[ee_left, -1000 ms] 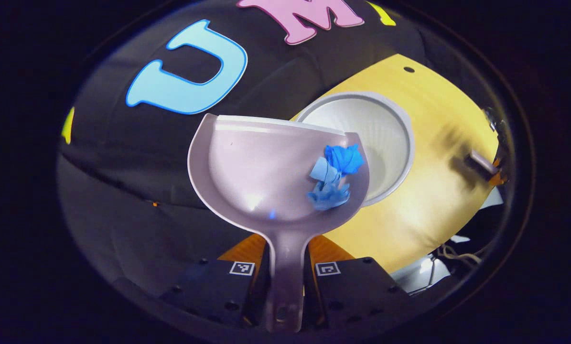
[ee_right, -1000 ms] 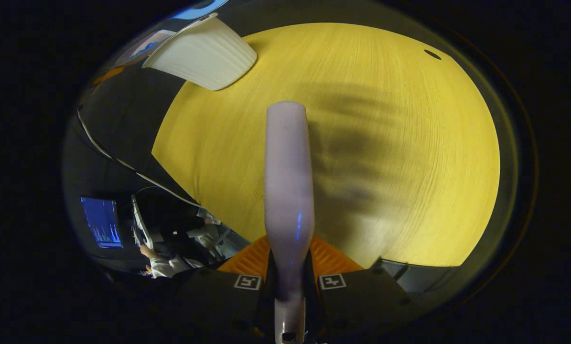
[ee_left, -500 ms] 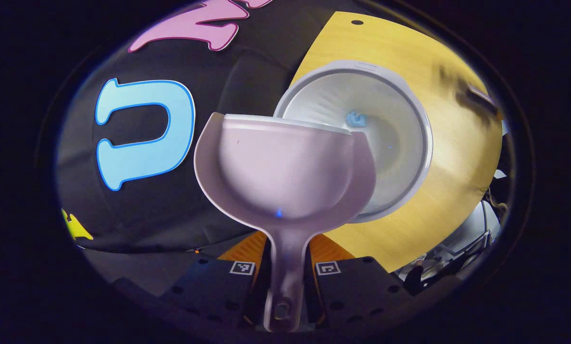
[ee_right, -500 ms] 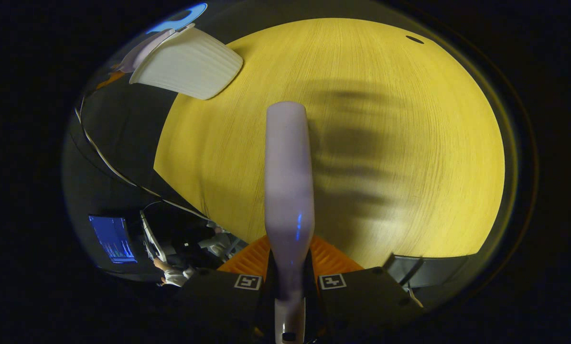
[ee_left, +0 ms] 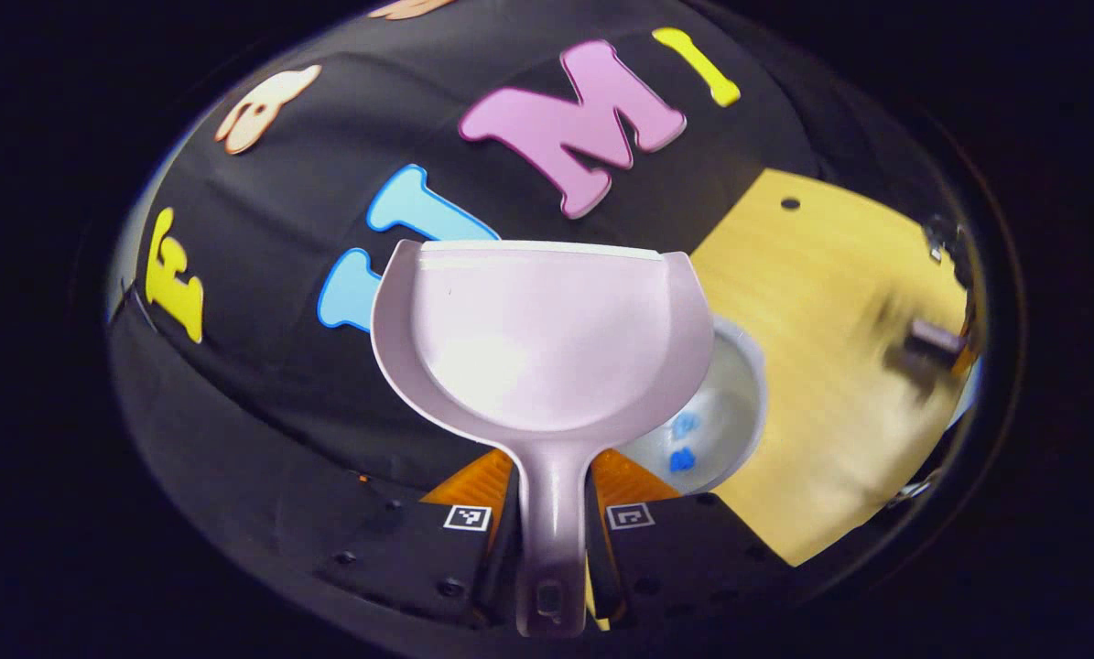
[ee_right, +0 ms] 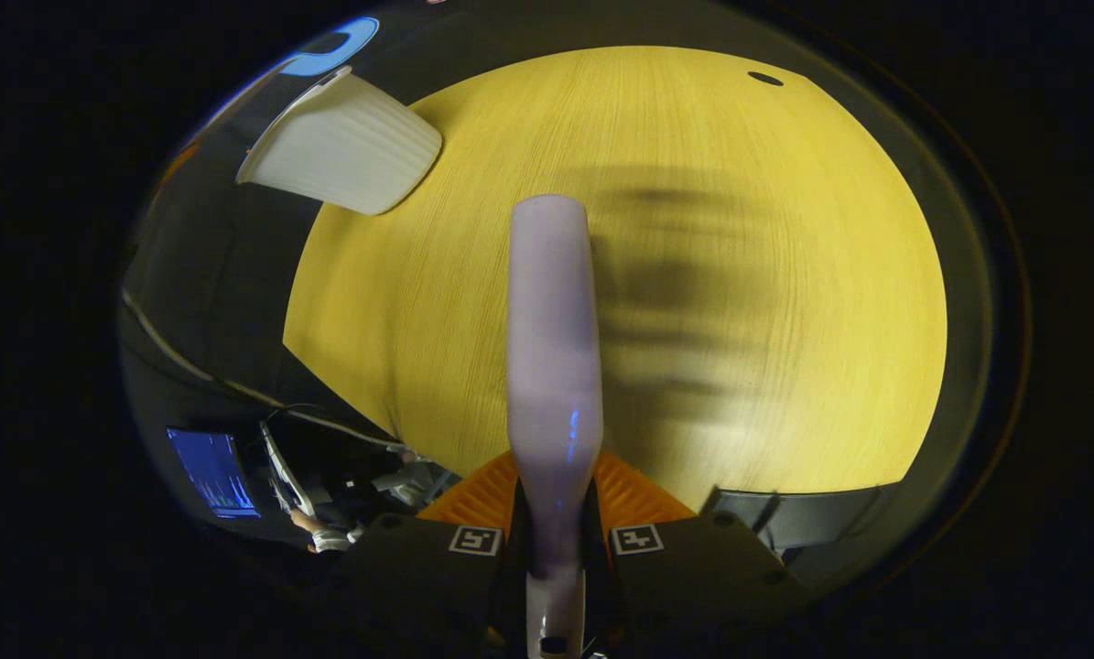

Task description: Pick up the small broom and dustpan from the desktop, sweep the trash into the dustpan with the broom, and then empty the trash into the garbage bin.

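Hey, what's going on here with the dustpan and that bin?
A person holds a gripper in each hand. The left gripper clamps the dustpan by its handle, lifted beside the garbage bin on the yellow desktop. The pan looks empty, and blue trash lies inside the bin. The right gripper grips the broom above the desktop.

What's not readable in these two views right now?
- Garbage bin, left gripper view: mostly hidden behind the dustpan; how much blue trash lies inside is unclear.
- Broom bristles, right gripper view: hidden behind its own handle.
- Object at the desktop edge, left gripper view: motion-blurred.
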`<state>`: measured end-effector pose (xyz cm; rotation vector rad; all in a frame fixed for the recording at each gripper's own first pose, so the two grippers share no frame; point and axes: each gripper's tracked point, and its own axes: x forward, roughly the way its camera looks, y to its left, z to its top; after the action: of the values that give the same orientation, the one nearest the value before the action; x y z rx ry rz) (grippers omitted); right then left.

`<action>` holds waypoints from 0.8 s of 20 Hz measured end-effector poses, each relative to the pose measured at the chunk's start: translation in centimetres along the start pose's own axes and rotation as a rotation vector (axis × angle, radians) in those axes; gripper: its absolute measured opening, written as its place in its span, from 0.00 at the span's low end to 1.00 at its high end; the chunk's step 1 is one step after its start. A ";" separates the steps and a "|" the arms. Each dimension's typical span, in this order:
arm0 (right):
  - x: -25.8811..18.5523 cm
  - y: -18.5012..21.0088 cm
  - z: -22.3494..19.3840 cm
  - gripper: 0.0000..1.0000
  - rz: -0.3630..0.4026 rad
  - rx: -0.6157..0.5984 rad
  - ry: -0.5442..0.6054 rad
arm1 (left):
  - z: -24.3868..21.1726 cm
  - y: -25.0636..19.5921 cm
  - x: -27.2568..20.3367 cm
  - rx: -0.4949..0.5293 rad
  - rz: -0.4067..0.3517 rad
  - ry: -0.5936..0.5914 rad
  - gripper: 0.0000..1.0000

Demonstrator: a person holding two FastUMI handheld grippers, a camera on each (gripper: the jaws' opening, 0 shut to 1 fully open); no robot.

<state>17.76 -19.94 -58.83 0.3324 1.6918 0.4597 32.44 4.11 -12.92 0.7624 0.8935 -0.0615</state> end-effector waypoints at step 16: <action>0.7 -7.2 -2.2 0.29 -0.277 0.080 -0.002 | -9.4 -39.3 -2.8 -0.510 -0.586 0.233 0.31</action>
<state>15.77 -26.20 -62.60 0.1523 1.7252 0.1876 10.40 -19.77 -37.07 0.0152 1.2690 -0.2541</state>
